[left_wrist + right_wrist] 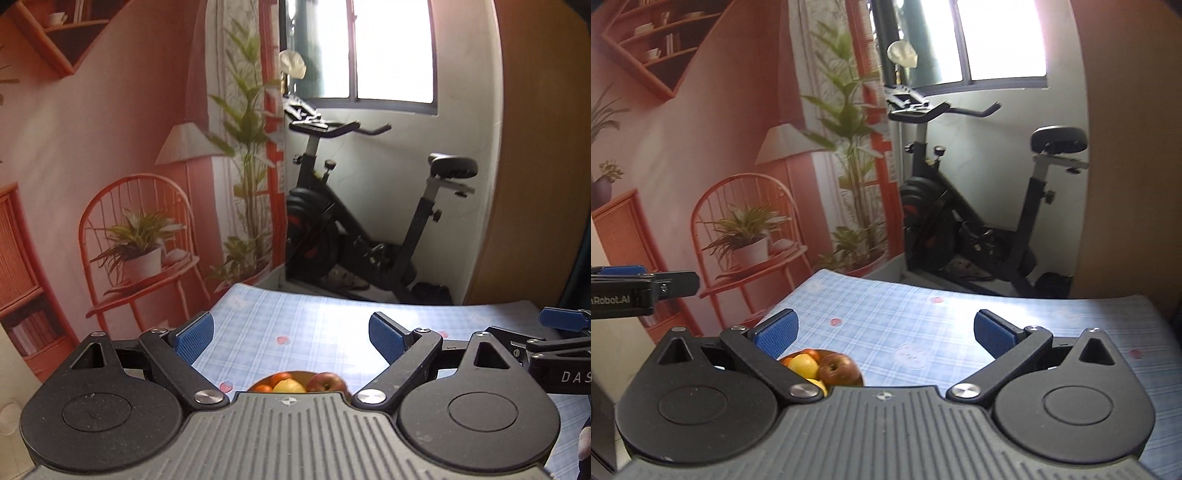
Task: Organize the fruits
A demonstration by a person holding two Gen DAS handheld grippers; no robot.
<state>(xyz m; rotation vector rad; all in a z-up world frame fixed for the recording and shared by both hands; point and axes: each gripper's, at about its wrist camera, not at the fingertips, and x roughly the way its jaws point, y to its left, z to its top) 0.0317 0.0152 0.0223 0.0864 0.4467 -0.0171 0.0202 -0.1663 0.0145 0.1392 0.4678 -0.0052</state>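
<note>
- Blue checked cloth covers the surface (923, 325), with an exercise bike (369, 229) and a window behind it and a printed orange backdrop to the left.
- On that surface sits a bowl (858, 376) holding the fruit: a red apple (839, 368), a yellow lemon (803, 365) and at least one orange (280, 377). Most of the bowl is hidden under the gripper bodies in both views.
- Left hand-held gripper (291, 336) hangs above and just behind the bowl, its blue pads spread wide with nothing between them.
- Right hand-held gripper (884, 334) is likewise spread wide and empty, with the bowl low and to its left.
- No loose fruit shows on the cloth, so the sorting looks finished or close to it; what lies nearer than the bowl cannot be seen.
- To finish well, I would tilt one camera down and check for stray fruit before stopping.
- If another piece must go in, bring it over the bowl's open side, lower it until it rests, then let go, since the apple sits high and could roll out.
- Keep the two grippers well apart over the bowl so that they do not clash.
</note>
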